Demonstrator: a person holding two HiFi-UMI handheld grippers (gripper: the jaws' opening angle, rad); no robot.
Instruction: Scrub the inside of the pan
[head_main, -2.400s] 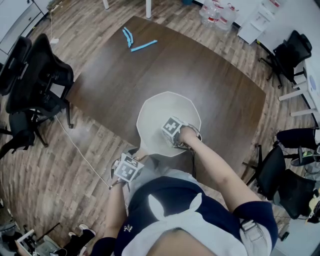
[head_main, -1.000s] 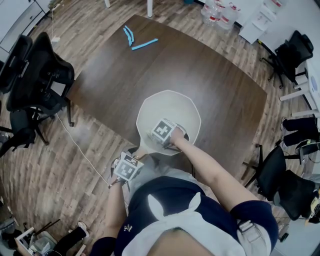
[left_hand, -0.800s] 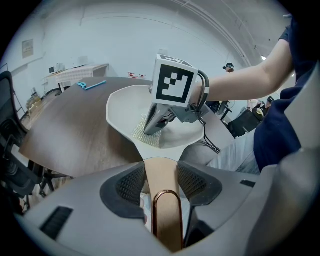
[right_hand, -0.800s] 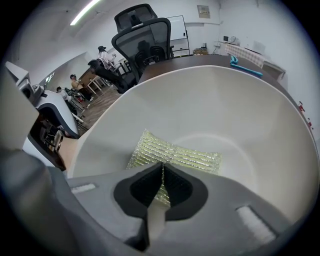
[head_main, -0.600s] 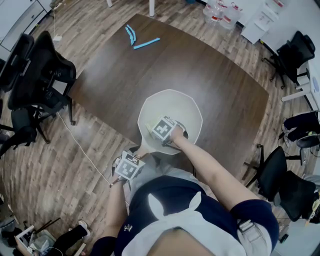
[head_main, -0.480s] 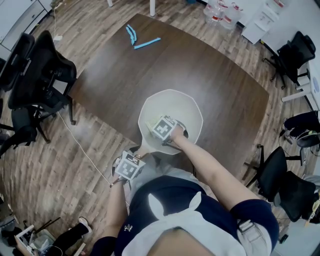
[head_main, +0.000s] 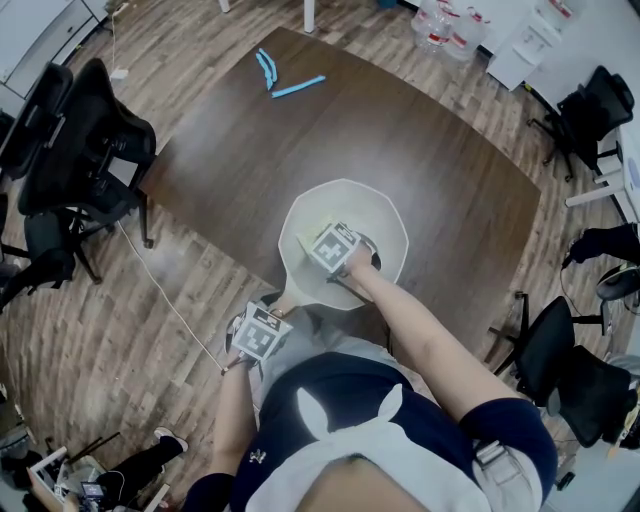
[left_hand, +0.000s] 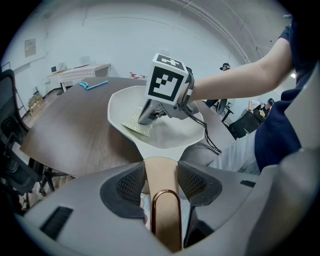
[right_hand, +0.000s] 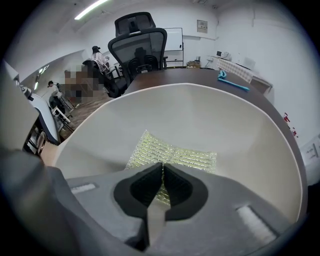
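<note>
A white faceted pan (head_main: 388, 222) sits at the near edge of a dark wooden table (head_main: 300, 140). Its tan handle (left_hand: 160, 167) with a copper loop is clamped between the pads of my left gripper (left_hand: 161, 181), which appears below the pan in the head view (head_main: 276, 308). My right gripper (right_hand: 162, 172) points steeply down into the pan (right_hand: 240, 135), shut on a yellow-green mesh scrub cloth (right_hand: 172, 152). The cloth (left_hand: 135, 125) lies flat against the pan's inner left wall under the right gripper (left_hand: 143, 119).
Blue plastic pieces (head_main: 276, 78) lie at the table's far end. Black office chairs stand at the left (head_main: 80, 150) and at the right (head_main: 565, 350). Water bottles (head_main: 445, 25) sit on the floor beyond the table. A cable (head_main: 165, 300) runs across the wooden floor.
My right gripper has slid the cloth a short way across the pan's inside, farther from me. The left gripper and the pan have stayed still.
</note>
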